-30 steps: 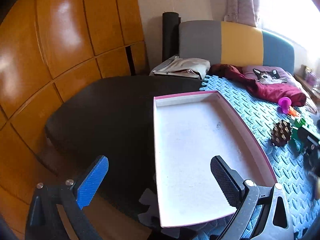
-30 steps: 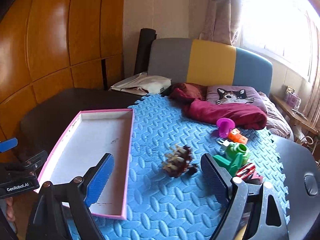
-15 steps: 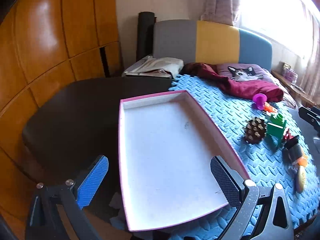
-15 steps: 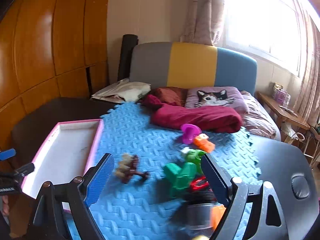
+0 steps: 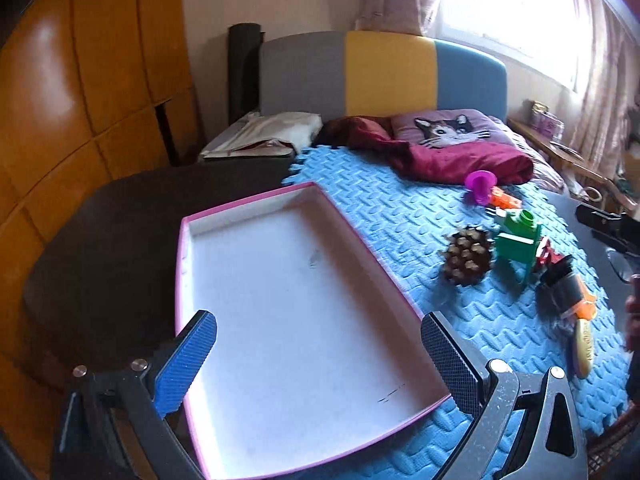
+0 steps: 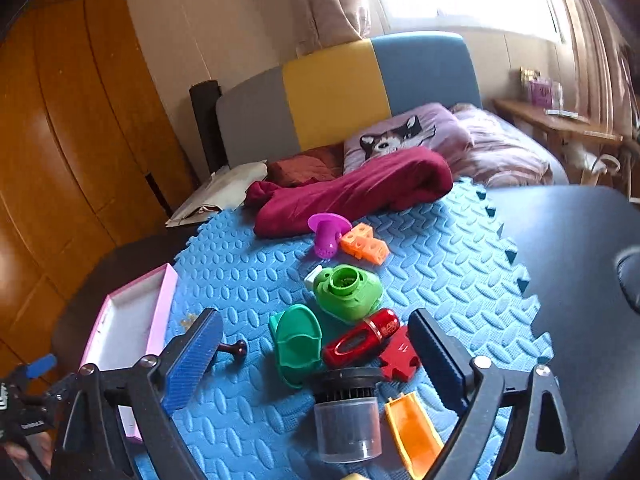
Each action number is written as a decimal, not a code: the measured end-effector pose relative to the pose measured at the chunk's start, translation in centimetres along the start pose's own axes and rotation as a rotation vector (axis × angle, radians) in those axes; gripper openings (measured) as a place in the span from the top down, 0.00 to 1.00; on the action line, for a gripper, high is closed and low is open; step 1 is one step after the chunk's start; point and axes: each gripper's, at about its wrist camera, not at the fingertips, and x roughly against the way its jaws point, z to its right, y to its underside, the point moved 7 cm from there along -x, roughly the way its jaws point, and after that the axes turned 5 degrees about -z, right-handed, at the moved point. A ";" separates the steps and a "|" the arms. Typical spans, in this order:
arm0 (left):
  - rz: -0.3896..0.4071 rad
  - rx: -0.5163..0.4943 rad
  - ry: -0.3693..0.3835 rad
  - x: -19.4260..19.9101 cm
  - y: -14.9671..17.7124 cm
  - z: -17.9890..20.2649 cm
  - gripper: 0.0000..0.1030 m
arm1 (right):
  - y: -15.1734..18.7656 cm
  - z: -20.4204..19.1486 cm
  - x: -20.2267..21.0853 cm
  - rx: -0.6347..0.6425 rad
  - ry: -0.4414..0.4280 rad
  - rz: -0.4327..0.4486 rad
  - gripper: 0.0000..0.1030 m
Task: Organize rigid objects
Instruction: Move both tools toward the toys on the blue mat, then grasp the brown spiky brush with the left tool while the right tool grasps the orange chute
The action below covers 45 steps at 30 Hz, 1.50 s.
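Left wrist view: left gripper (image 5: 318, 346) hovering over shallow white cardboard tray with pink rim (image 5: 384, 272); jaws wide apart, nothing between them; tray holding nothing so far.
Right wrist view: right gripper (image 6: 316, 338) hanging low over the toy cluster; jaws spread wide, clamped on nothing.
Surface: blue interlocking foam mat (image 6: 248, 264) laid on a dark table; tray at its left edge.
Between right jaws: red glossy plastic capsule (image 6: 362, 342) lying flat, touching dark green plastic scoop (image 6: 298, 344); clear plastic jar with black ribbed cap (image 6: 346, 416) tipped on its side just nearer; orange plastic trough (image 6: 412, 428) beside it.
Further off: lime green round plastic toy (image 6: 348, 290), purple plastic funnel (image 6: 326, 234), orange cube blocks (image 6: 364, 244); brown pine cone (image 5: 466, 256) well left of the cluster.
Progress: judged at the very start; all pieces outside the tray.
Risk, crowding: pieces touching, so closing likely to catch two at once or shove a neighbour aside.
Risk, slip: glossy rounded capsule likely to squirt out if pinched off-centre.
Risk, rolling: jar on its side prone to roll off the mat if nudged.
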 end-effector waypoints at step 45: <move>-0.099 -0.131 0.336 -6.2 -2.9 13.8 0.40 | -0.2 6.0 0.2 -0.281 -0.041 -0.028 0.26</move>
